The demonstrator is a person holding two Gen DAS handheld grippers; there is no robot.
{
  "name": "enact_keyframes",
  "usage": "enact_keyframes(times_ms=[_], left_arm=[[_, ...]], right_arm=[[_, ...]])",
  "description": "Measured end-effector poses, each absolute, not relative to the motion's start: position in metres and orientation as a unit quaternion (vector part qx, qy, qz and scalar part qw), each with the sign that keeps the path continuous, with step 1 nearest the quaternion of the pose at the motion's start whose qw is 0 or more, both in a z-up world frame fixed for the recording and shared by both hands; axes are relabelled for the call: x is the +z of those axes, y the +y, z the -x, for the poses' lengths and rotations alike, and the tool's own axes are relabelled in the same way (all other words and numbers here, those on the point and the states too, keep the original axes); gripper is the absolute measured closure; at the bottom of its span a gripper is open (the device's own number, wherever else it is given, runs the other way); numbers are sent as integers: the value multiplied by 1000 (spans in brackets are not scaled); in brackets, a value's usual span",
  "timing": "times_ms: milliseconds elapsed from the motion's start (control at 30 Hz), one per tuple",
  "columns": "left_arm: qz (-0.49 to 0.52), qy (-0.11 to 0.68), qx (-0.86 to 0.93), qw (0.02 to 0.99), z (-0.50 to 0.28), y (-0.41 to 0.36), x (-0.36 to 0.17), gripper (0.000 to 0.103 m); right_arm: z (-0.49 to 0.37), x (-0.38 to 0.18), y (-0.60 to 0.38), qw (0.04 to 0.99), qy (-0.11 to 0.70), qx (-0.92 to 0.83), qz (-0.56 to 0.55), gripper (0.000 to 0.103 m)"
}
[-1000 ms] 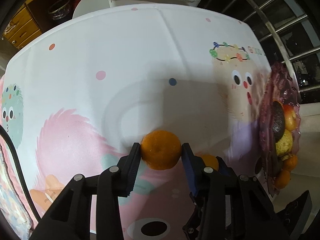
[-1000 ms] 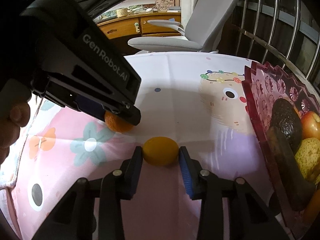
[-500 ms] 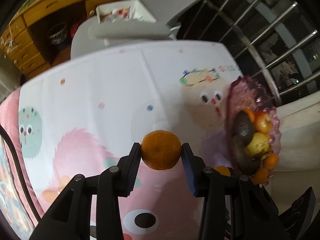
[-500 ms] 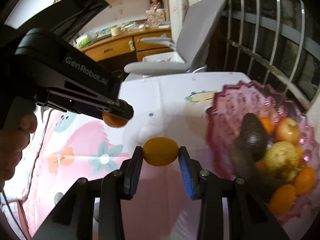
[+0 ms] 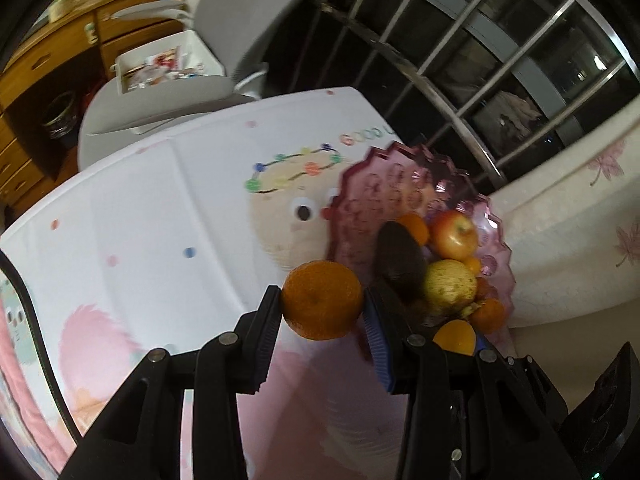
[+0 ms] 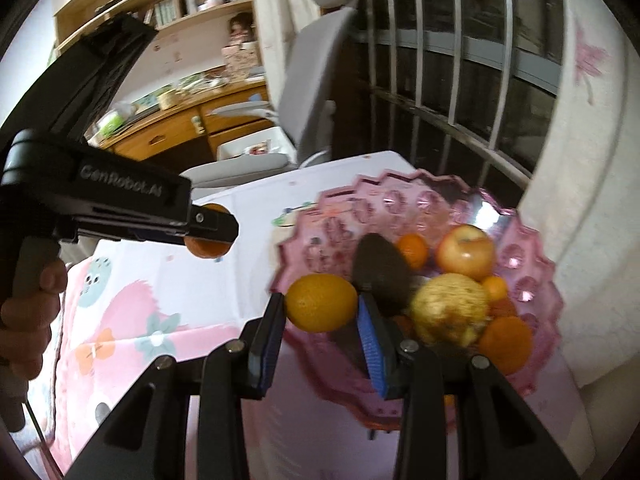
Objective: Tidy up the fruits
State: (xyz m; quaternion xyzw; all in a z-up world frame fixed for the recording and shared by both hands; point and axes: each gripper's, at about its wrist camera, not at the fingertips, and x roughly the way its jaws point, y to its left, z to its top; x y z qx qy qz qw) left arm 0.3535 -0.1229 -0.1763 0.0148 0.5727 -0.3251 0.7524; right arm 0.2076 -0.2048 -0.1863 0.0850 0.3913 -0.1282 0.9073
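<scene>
The left gripper (image 5: 322, 306) pinches a round, dimpled orange mandarin (image 5: 322, 300); the right gripper (image 6: 321, 307) pinches a smoother yellow-orange citrus (image 6: 321, 302). Both fruits hang above the cartoon-printed tablecloth (image 5: 160, 208), near the scalloped pink glass bowl (image 6: 400, 196), which already holds a red apple (image 6: 466, 252), a dark avocado (image 6: 378, 270) and more. Judged from this, only these two remain to be dropped in.

On the side of the left gripper (image 6: 208, 236), white letters read "GenRobot.AI", a little blurred. On the tablecloth (image 5: 160, 208), beside the drawn ring of coloured beads, the printed letters "GOOD" are seen; the rest is cut off
</scene>
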Motion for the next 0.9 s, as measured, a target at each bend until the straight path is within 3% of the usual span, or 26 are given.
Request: enact_keyframes(times_ms=[400, 467, 533, 600, 767, 900], left_arm=[[-41, 573, -367, 732, -331, -167, -191, 63], [-46, 575, -365, 730, -328, -169, -189, 62], [-46, 574, -362, 733, -324, -168, -184, 58], [-43, 566, -358, 741, -318, -163, -176, 44], [-32, 558, -338, 757, -294, -142, -159, 43], [-21, 559, -318, 765, -262, -120, -148, 32]], right_arm=[[-194, -197, -245, 878, 425, -173, -134, 65], [-192, -196, -250, 874, 429, -175, -147, 52], [-189, -193, -255, 871, 430, -171, -166, 44], [-182, -188, -259, 866, 428, -183, -182, 43], [-158, -179, -260, 852, 441, -189, -210, 38], [-128, -169, -255, 841, 454, -192, -223, 34]])
